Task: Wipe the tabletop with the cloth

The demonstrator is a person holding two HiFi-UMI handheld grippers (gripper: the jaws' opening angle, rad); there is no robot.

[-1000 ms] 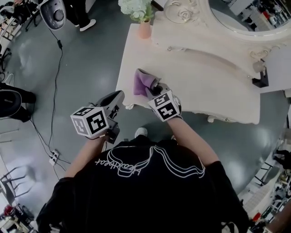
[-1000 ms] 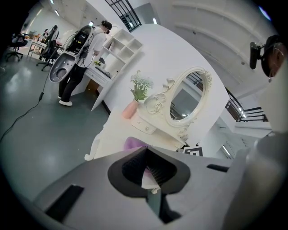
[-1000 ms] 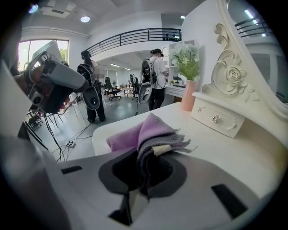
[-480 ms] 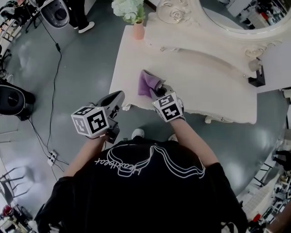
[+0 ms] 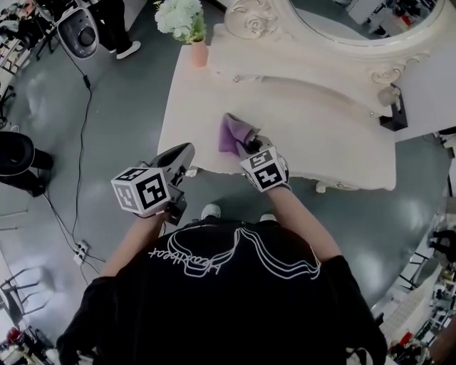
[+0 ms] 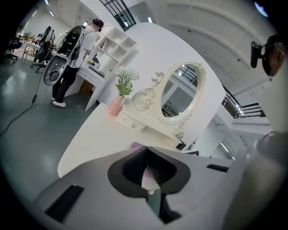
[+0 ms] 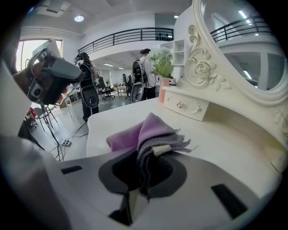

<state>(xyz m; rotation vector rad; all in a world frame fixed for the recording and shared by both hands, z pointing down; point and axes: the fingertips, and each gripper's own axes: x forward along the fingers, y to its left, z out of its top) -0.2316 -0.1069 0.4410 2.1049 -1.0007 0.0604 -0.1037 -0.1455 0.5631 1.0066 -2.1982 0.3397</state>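
Observation:
A purple cloth (image 5: pixel 232 134) lies bunched on the cream tabletop (image 5: pixel 313 135), near the front edge and left of the middle. My right gripper (image 5: pixel 248 145) is shut on the cloth's near end. In the right gripper view the cloth (image 7: pixel 148 130) bulges out from between the jaws of the right gripper (image 7: pixel 150 157). My left gripper (image 5: pixel 185 152) hangs over the floor just off the table's front left corner. Its jaws are shut with nothing between them. In the left gripper view a sliver of the cloth (image 6: pixel 136 145) shows beyond the left gripper (image 6: pixel 146 155).
A pink vase of pale flowers (image 5: pixel 198 51) stands at the table's back left corner. An oval mirror (image 5: pixel 356 18) with a small drawer base runs along the back. A black stand (image 5: pixel 393 117) sits at the far right. A cable (image 5: pixel 80 142) trails over the grey floor. A person (image 6: pixel 74 58) stands far off.
My right gripper has dragged the cloth rightward along the table's front edge, away from the left corner. The left gripper has stayed where it was.

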